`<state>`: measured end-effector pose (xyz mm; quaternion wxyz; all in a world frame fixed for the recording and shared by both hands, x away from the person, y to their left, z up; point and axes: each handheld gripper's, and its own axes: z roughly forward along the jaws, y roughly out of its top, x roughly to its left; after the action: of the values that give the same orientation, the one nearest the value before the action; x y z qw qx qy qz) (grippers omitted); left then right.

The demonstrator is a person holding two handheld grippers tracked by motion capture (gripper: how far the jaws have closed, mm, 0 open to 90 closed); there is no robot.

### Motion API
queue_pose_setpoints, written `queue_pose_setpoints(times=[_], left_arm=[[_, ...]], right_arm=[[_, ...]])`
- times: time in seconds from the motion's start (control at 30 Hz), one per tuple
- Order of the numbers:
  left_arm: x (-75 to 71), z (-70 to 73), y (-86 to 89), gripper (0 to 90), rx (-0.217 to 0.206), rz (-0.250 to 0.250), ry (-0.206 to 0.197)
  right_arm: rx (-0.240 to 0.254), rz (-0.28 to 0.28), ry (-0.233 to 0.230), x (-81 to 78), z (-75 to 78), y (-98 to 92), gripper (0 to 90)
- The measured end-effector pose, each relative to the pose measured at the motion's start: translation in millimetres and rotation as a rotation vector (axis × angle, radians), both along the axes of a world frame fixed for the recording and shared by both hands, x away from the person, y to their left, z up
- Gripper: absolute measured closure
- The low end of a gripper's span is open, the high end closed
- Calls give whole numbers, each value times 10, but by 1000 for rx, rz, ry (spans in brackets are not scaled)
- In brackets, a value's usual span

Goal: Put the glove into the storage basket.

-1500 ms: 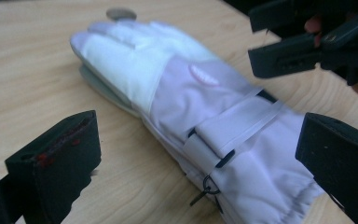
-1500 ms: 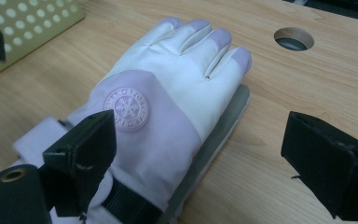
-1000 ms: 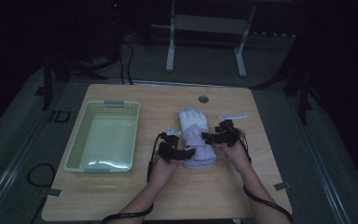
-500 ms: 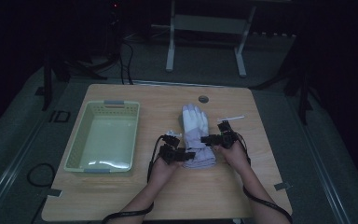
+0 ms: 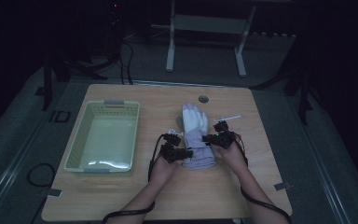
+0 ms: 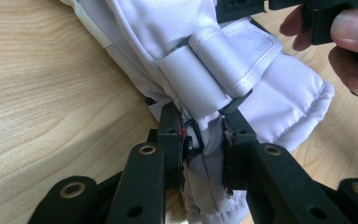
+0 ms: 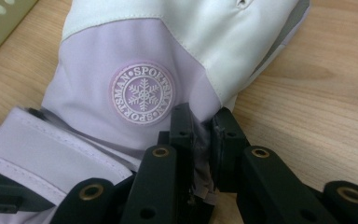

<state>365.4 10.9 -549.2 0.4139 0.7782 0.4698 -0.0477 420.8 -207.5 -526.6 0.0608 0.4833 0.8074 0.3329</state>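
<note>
A lilac and white winter glove (image 5: 195, 133) lies flat on the wooden table (image 5: 121, 196), its fingers pointing away from me. My left gripper (image 5: 186, 153) is at the left edge of the glove's cuff and has just been closing. In the left gripper view, the left gripper (image 6: 204, 135) pinches a fold of glove (image 6: 223, 56) fabric beside the wrist strap. My right gripper (image 5: 208, 138) is at the glove's right edge and has likewise just been closing. In the right gripper view, the right gripper (image 7: 203, 133) grips the glove (image 7: 140, 88) just below the round snowflake badge.
A pale green plastic basket (image 5: 103, 135) stands on the left half of the table, and its corner (image 7: 0, 18) shows in the right gripper view. A round cable hole (image 5: 203, 99) sits near the far edge. A small white strip (image 5: 228, 118) lies right of the glove.
Both grippers' jaws have closed onto the glove's sides. The hands have barely shifted, and the glove still lies on the table.
</note>
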Motion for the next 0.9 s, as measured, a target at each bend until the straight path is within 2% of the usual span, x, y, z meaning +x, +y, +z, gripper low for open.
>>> queue_pose_setpoints(times=[0.37, 0.57, 0.83, 0.9], left_arm=[[2, 235, 93, 754, -17, -8, -9], [-16, 421, 154, 755, -14, -26, -42], [-32, 730, 260, 755, -10, -39, -92], [-40, 806, 301, 755, -16, -38, -98]], right_arm=[[2, 0, -63, -76, 272, 63, 813], [17, 3, -87, -110, 435, 92, 814], [37, 10, -135, -142, 733, 160, 813], [56, 10, -139, -145, 817, 181, 813]])
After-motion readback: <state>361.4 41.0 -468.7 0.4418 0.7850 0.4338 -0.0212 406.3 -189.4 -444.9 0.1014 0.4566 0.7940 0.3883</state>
